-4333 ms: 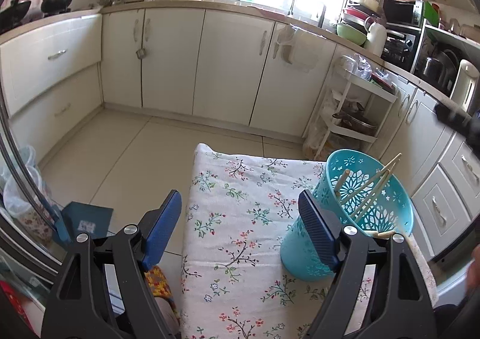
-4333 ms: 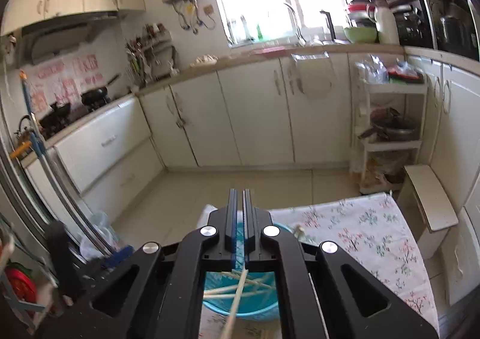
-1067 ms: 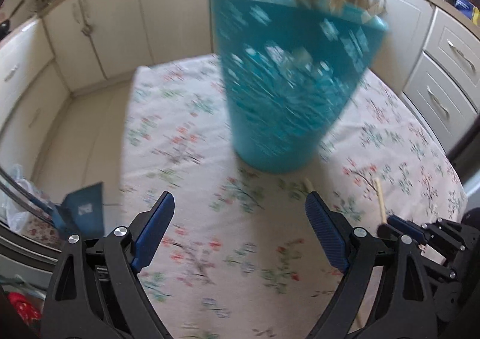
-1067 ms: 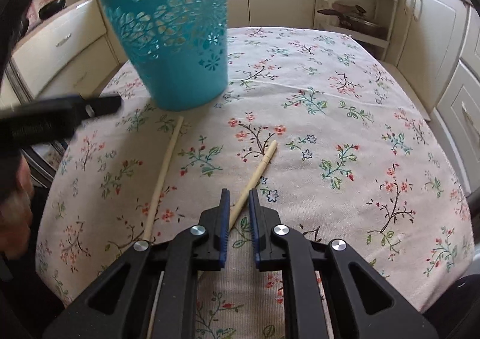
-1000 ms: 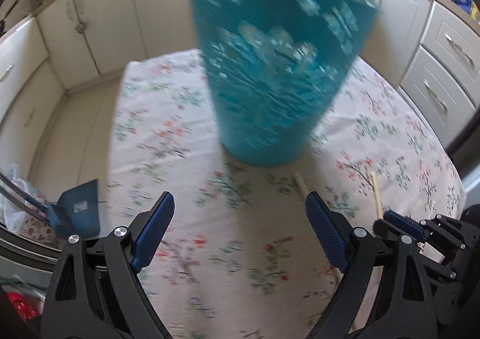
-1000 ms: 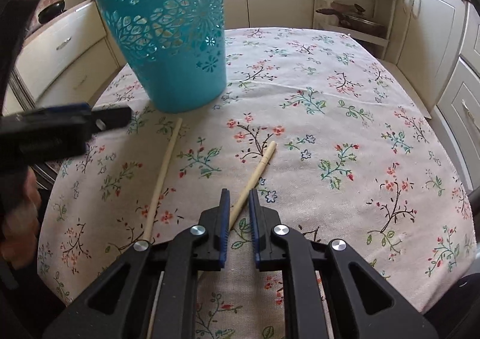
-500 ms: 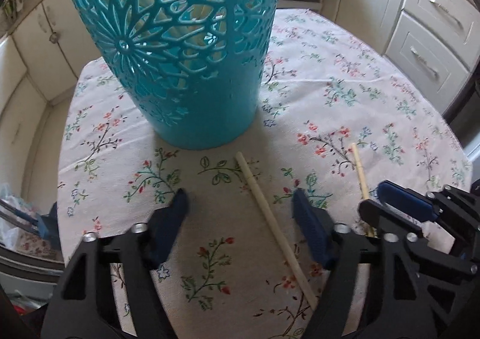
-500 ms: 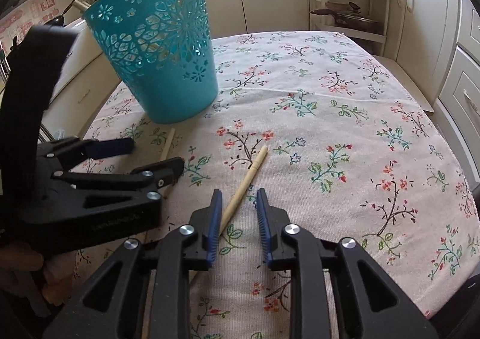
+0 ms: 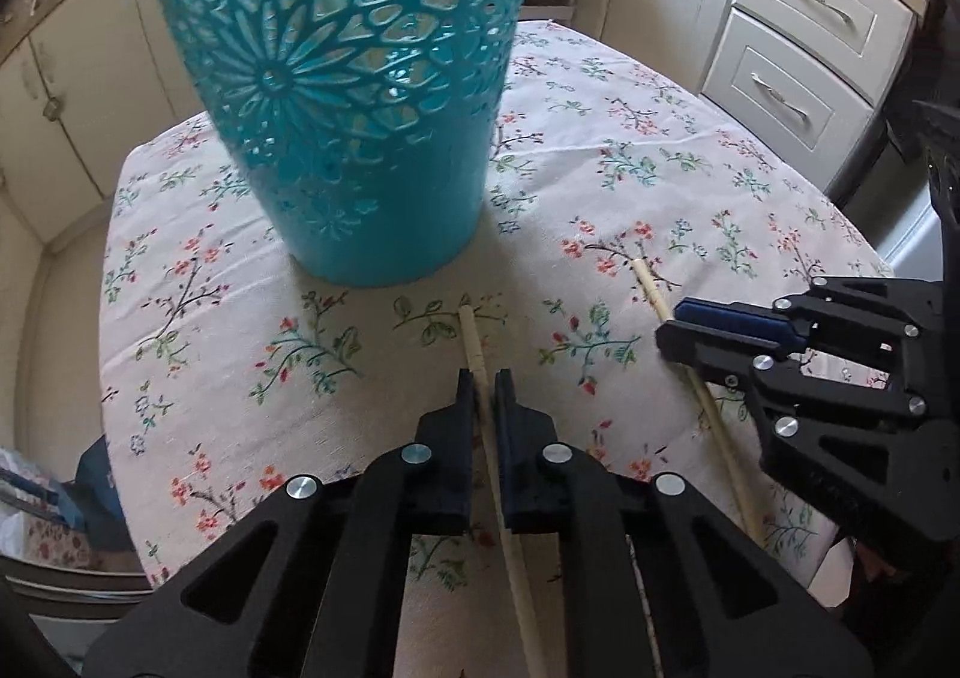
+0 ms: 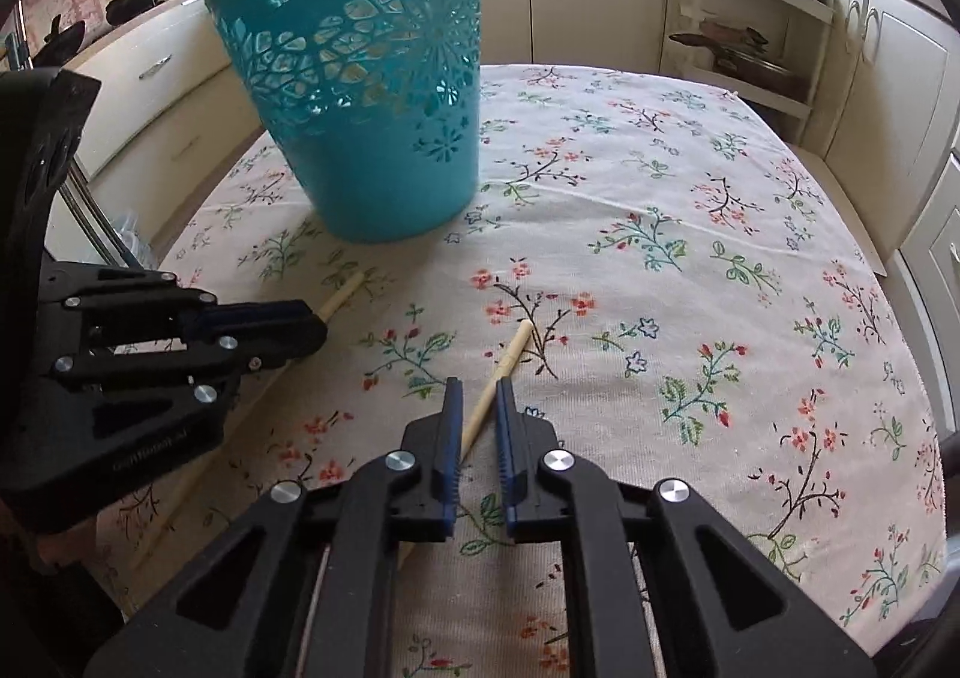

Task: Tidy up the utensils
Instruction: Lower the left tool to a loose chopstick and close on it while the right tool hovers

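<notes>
While chopsticks poke from the teal basket (image 10: 360,78), left fingers (image 9: 465,402) clamp one chopstick (image 9: 474,342); right fingers (image 10: 450,408) straddle another (image 10: 510,354).

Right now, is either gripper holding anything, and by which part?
The left gripper is shut on the left chopstick a little behind its far end. The right gripper straddles the right chopstick with a gap, not clamped.

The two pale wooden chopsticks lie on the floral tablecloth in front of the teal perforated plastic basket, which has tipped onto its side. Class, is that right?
Not quite. The teal perforated plastic basket stands upright on the floral tablecloth, as the right wrist view shows. The two pale wooden chopsticks do lie in front of it.
</notes>
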The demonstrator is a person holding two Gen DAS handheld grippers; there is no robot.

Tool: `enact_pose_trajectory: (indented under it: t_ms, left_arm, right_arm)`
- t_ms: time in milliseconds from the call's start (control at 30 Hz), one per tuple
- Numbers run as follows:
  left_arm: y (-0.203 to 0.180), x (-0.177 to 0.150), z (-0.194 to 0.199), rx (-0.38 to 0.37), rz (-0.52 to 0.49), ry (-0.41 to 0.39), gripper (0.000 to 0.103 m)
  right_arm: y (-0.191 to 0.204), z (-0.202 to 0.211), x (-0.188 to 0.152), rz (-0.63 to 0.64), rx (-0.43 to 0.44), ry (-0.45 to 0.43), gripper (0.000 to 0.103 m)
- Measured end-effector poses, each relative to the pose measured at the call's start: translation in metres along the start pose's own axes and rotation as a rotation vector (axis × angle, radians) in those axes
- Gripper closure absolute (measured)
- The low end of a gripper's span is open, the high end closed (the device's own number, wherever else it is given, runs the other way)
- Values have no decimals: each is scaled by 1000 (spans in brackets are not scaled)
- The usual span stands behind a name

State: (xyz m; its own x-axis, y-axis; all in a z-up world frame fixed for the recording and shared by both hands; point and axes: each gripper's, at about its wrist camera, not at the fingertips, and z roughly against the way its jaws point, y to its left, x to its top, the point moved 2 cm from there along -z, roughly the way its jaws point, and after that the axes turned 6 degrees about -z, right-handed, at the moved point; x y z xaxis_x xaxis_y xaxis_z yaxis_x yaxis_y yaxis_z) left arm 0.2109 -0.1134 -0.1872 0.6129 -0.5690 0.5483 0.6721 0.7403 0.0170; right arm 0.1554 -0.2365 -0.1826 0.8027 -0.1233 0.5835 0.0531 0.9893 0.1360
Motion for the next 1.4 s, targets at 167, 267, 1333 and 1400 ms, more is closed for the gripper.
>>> enact_pose_trajectory:
  t_ms: [167,267,1333,1400]
  left_arm:
    - [3,5,-2,64,9,14,89]
    - [2,6,-3,85,3,18,86]
    - [0,15,-12,194,-4,16,52]
    - [1,15,-13,192,1,16,52]
  right_arm:
    - [-3,-1,1,-41,1,3,91]
    - [-2,0,0,-43,-3,-2,91]
    - [6,-3,-2,1,-34,-55,83]
    - [6,-3,-2,-2,-33,-54,83]
